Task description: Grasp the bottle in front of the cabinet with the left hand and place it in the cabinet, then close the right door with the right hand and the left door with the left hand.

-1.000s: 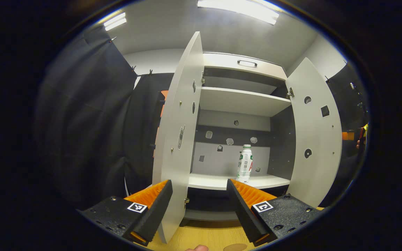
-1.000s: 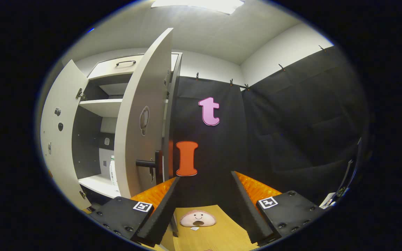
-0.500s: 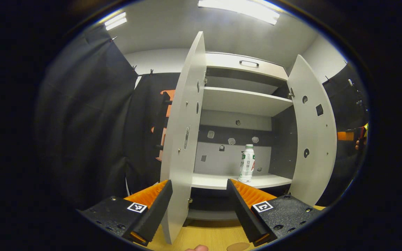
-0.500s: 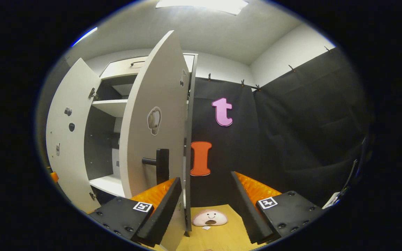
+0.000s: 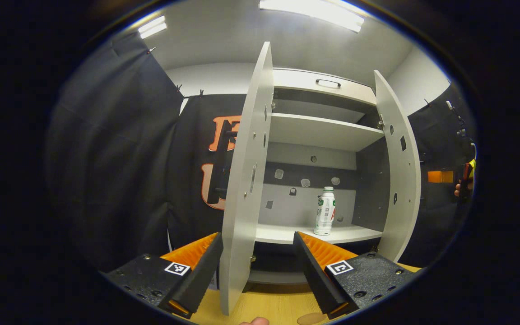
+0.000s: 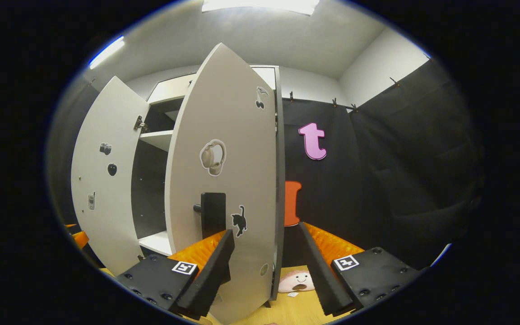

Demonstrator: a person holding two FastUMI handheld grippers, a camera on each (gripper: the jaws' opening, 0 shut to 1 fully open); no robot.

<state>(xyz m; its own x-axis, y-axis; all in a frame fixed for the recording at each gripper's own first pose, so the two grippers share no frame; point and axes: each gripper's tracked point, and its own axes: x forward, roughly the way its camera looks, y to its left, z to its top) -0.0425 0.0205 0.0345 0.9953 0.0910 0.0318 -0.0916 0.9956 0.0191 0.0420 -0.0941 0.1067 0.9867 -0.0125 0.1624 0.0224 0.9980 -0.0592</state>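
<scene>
Left gripper view, nearest to us: our left gripper (image 5: 257,271) has its fingers spread apart and holds nothing, with the edge of the pale grey left cabinet door (image 5: 244,180) standing between them. Beyond that edge the tall pale grey cabinet (image 5: 323,133) is open, and the white plastic bottle with a green label (image 5: 326,211) stands upright on its lower shelf (image 5: 287,234), toward the right. Farther right hangs the pale grey right cabinet door (image 5: 400,171), partly swung in.

Right gripper view, near first: our right gripper (image 6: 266,266) is also spread open and empty, and the right door's outer face (image 6: 228,180) crosses just before its left finger, the black door handle (image 6: 212,214) just above. A pink plush toy (image 6: 297,280) lies on the wooden floor (image 6: 296,309) beyond.

We judge the right door mid-closing. If the finger slides off the panel, the push would be lost. The bottle looks set well back, so we expect no strike.
</scene>
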